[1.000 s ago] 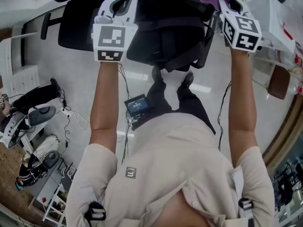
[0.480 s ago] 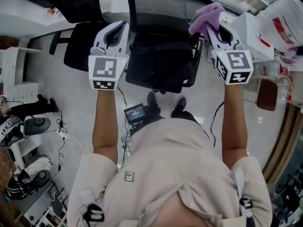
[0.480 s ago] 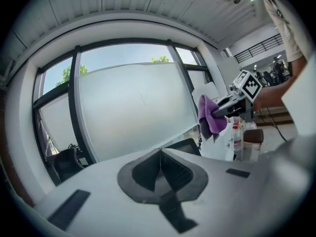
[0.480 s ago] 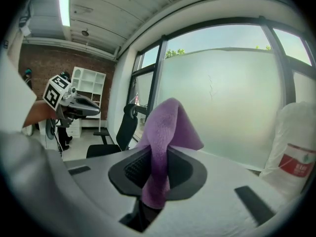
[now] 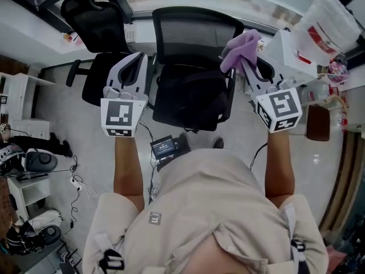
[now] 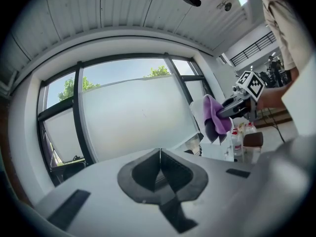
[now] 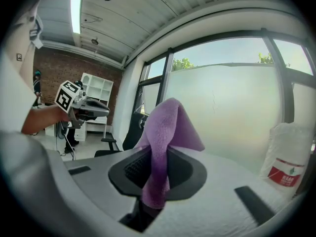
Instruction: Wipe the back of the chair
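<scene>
Head view: compared with a second ago, the whole chair (image 5: 190, 99) has come into sight between the two claws, its mesh back (image 5: 193, 36) on the far side and its seat towards the person. The right claw (image 5: 245, 61) stays clamped on the purple cloth (image 5: 239, 45), which stands lengthwise out of the jaws near the back's right edge. The left claw (image 5: 132, 61) is closed on nothing.
</scene>
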`<state>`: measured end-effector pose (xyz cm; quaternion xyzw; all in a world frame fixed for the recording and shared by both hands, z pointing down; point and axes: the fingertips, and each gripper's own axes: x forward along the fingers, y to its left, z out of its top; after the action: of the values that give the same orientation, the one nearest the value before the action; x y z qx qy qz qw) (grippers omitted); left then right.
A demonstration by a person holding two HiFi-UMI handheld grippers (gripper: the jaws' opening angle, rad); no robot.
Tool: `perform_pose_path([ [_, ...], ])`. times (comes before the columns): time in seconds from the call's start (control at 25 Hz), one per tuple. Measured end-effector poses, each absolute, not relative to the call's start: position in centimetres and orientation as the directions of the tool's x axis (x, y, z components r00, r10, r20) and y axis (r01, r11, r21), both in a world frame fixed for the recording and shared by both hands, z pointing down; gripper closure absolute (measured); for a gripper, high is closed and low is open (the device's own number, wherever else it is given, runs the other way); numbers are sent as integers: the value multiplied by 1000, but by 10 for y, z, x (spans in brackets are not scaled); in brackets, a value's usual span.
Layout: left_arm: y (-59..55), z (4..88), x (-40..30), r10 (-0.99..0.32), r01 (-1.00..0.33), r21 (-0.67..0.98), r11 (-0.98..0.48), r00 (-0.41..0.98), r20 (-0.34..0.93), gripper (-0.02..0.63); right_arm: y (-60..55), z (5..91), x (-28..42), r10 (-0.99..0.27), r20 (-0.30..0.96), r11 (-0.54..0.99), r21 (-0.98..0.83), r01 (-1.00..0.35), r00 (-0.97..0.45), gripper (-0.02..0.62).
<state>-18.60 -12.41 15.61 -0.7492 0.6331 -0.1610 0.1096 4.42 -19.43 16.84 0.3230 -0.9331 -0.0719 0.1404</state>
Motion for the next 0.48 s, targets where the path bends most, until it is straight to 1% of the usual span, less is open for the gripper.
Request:
perform_pose_path([
  [0.28, -97, 147, -178, -982, -911, -370, -185, 161, 95, 597, -159, 153, 59, -636, 200, 769, 245, -590, -745, 549],
  [0.48, -85, 143, -171, -981, -910, -368, -191, 171, 88, 597, -144, 154, 67, -642, 225, 764, 265, -588, -733, 554],
])
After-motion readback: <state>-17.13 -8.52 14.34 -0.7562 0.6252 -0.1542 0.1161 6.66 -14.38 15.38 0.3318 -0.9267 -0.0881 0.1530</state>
